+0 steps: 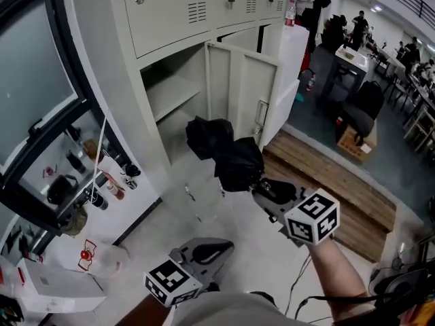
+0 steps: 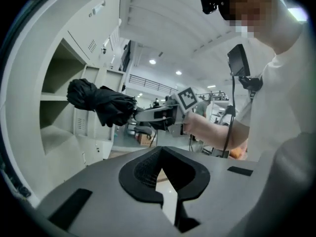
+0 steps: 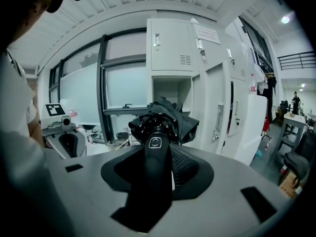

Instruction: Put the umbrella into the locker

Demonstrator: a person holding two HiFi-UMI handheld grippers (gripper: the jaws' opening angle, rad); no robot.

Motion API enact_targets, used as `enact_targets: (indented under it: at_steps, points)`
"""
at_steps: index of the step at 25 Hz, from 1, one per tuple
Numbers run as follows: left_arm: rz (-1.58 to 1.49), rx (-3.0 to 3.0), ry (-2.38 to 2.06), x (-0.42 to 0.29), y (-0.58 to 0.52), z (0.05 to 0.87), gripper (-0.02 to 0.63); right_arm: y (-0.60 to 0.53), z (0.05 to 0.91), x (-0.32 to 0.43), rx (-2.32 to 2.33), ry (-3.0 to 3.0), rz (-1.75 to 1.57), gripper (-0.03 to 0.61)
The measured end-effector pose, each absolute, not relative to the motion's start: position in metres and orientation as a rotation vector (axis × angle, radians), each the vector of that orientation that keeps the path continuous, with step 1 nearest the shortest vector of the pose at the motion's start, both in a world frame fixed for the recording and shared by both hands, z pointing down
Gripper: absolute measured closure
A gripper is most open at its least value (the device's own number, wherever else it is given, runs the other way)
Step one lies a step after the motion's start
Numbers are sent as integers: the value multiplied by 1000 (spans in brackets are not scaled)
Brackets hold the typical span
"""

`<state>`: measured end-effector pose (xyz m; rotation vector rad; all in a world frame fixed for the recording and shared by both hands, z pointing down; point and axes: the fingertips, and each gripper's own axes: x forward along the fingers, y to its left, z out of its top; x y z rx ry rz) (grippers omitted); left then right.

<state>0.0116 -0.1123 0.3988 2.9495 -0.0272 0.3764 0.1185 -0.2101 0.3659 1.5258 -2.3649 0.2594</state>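
With my right tool (image 1: 266, 187) clenched on the handle of the folded umbrella (image 1: 228, 156), which is held just before the open locker (image 1: 178, 92), and my left tool (image 1: 204, 253) closed on nothing, I should steer the bundled end level past the door (image 1: 246, 90), though the umbrella hides the compartment's floor.

A dark-framed window (image 1: 41, 80) runs along the left, a few bottles (image 1: 109, 182) low beside it and a white plastic bag (image 1: 92, 258) (red print on it) on the pale floor (image 1: 217, 209). Over to the right lies a wooden step (image 1: 333, 182), with a cardboard box (image 1: 355, 142) near a black chair (image 1: 368, 99) beyond.
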Motion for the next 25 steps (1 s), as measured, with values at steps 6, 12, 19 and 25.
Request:
enact_targets:
  at_steps: [6, 12, 19, 25]
  points:
    - [426, 3014, 207, 33, -162, 386, 603, -312, 343, 101, 1558, -2394, 229, 425]
    - [399, 2991, 257, 59, -199, 371, 603, -395, 313, 98, 1501, -2409, 159, 425]
    - [389, 2949, 214, 96, -238, 362, 604, -489, 295, 79, 1363, -2461, 113, 425]
    - [371, 2939, 101, 111, -265, 364, 603, -559, 300, 59, 1291, -2490, 133, 425]
